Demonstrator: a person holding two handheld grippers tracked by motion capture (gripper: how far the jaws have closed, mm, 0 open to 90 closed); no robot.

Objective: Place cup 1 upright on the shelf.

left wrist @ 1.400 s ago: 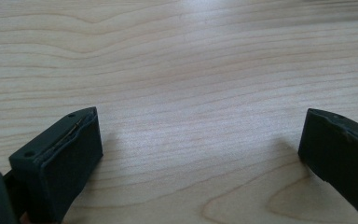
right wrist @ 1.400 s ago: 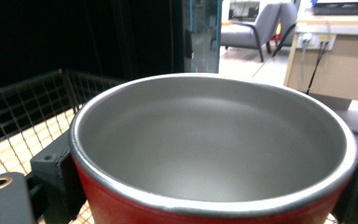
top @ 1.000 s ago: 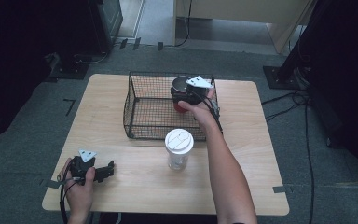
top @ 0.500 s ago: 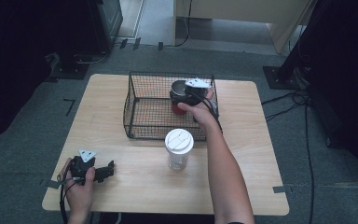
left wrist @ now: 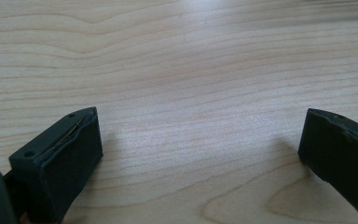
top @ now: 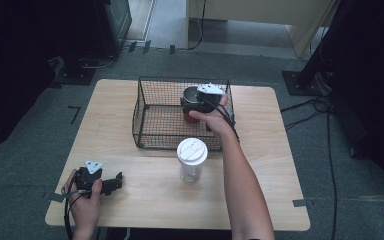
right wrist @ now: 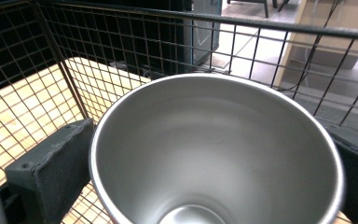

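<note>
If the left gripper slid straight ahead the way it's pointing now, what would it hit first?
Likely nothing soon. The left gripper rests open on the wooden table, pointing right along the near edge. Its own view shows bare wood ahead, and the lidded cup seems off that line.

No legible text, labels, brand marks, numbers or signs in any view. White lid of the clear cup [top: 192, 150]: faint moulded lines only, no lettering resolvable. Steel cup [right wrist: 214, 149]: interior bare, unmarked. Grey plates on both handheld tools: blank. Bench [top: 280, 150] wood grain carries no markings.
</note>
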